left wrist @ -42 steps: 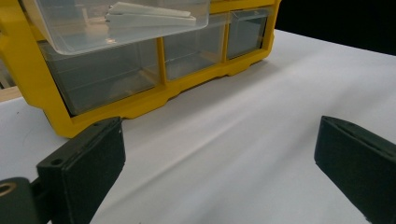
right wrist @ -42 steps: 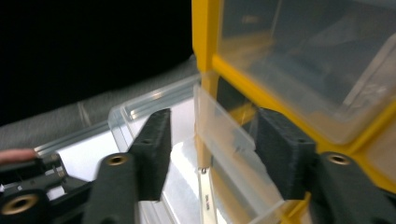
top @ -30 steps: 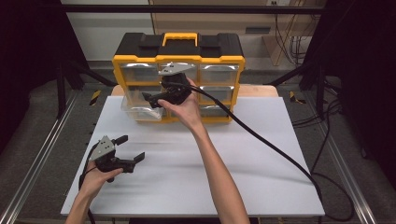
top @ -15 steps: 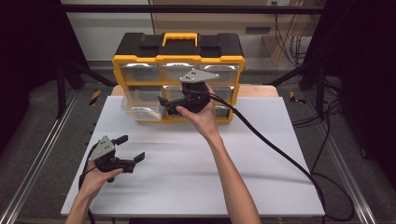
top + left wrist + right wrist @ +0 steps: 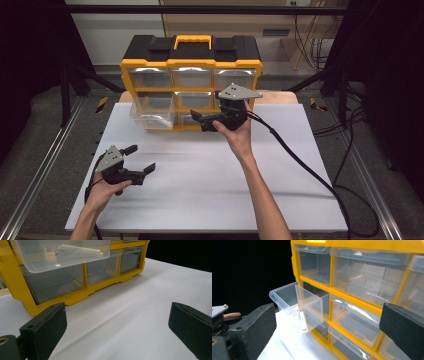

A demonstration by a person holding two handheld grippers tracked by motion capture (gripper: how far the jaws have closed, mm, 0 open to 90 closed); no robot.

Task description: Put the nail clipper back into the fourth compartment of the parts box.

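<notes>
A yellow and black drawer cabinet [image 5: 190, 65] stands at the back of the white table [image 5: 280, 190]. Its middle-left clear drawer [image 5: 152, 114] is pulled out; in the left gripper view a flat white piece [image 5: 77, 251] lies in that drawer [image 5: 50, 262]. My right gripper [image 5: 201, 121] hovers in front of the cabinet's lower middle, pointing left, to the right of the open drawer [image 5: 294, 300]. Its jaws have just been opening and stand open with nothing between them. My left gripper [image 5: 141, 159] rests open and empty near the table's front left.
The right gripper's black cable [image 5: 300, 165] runs across the table's right half and off the right edge. Dark frame posts [image 5: 65, 75] and metal rails [image 5: 40, 165] flank the table. White tabletop [image 5: 140, 302] stretches between the left gripper and the cabinet [image 5: 75, 296].
My right gripper has moved to the right along the cabinet front, away from the pulled-out drawer, which stays out. The left gripper has not moved.
</notes>
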